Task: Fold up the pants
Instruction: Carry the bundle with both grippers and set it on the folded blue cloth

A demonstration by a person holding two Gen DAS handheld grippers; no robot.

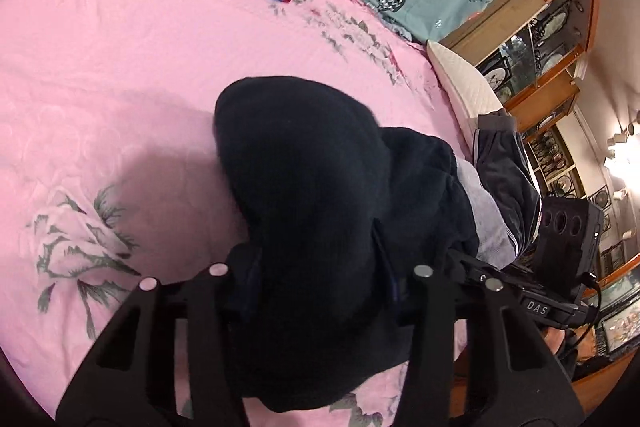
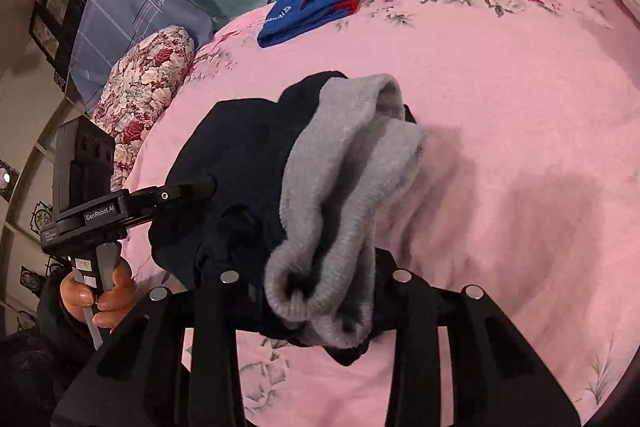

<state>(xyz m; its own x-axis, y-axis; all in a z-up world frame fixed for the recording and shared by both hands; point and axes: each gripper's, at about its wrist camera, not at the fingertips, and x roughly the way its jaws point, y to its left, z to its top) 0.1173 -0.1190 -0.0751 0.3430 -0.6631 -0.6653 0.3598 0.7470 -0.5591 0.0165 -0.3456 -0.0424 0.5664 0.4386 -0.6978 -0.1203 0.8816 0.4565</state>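
Now both grippers clamp the pants [image 1: 304,195]: left gripper [image 1: 320,291] on dark cloth at 6 o'clock, right gripper [image 2: 316,291] on the grey lining [image 2: 340,195]. Bunched, they hang over the pink bedspread [image 1: 100,67].

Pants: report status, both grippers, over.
Left gripper and right gripper both shut on the dark pants, lifted off the pink bedsheet. Grey lining showing. Folded blue garment lies beyond, not in the way.
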